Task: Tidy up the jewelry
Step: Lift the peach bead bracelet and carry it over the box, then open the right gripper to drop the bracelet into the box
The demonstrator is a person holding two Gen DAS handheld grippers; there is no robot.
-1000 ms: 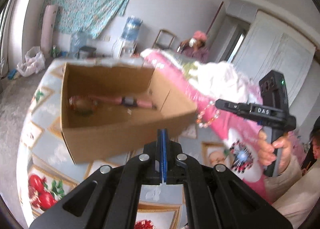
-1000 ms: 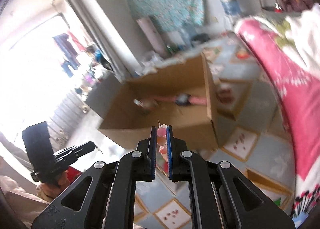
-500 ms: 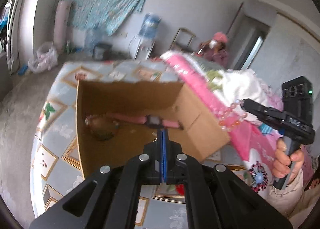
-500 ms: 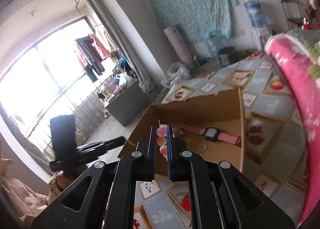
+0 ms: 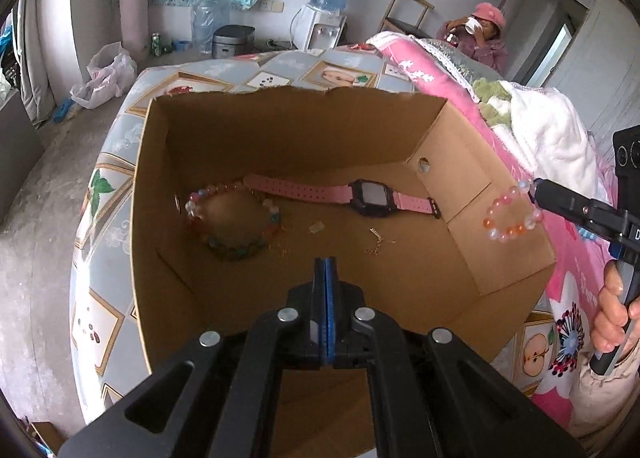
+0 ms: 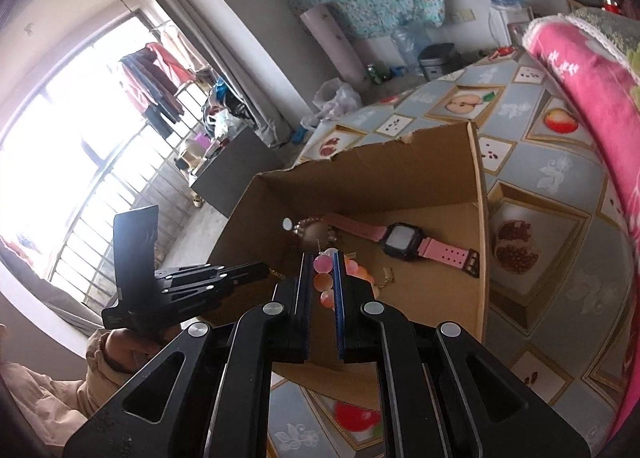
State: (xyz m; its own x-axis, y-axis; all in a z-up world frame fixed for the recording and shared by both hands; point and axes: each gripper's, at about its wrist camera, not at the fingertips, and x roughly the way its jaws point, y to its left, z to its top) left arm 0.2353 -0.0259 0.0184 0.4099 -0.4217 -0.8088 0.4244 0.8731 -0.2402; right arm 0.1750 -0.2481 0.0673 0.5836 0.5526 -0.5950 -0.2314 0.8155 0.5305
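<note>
An open box (image 5: 304, 130) sits on a bed (image 5: 120, 146) with a sheet of fruit pictures. In the left wrist view the bed's edge curves down at 9 o'clock, and bare floor (image 5: 36, 194) lies past it. The box has tall brown walls. Its far rim is torn and jagged. Its top is wide open, so there is lots of room to come in from above.

Inside the box, at 10 o'clock from the left gripper (image 5: 326, 278), lies a ring of colored beads (image 5: 230, 218). A pink watch (image 5: 352, 198) lies flat at 12 o'clock, near the far wall. A thin gold chain (image 5: 376, 242) lies at 1 o'clock, close to the gripper tip. The left gripper hangs over the near part of the box. Its jaws are pressed together with nothing between them.

At 3 o'clock, the right gripper (image 5: 538, 194) pokes in over the right wall of the box. A bracelet (image 5: 510, 214) of pink and orange beads hangs from its tip, just above that wall. A hand (image 5: 612, 314) holds its handle. A pink blanket (image 5: 452, 74) is piled beside the box on that side.

In the right wrist view, the right gripper (image 6: 324, 278) is clamped on the bracelet (image 6: 323, 282), with the beads squeezed between its blue pads. The watch (image 6: 404, 242) is at 1 o'clock from it. The left gripper (image 6: 256, 270) reaches in at 9 o'clock.
</note>
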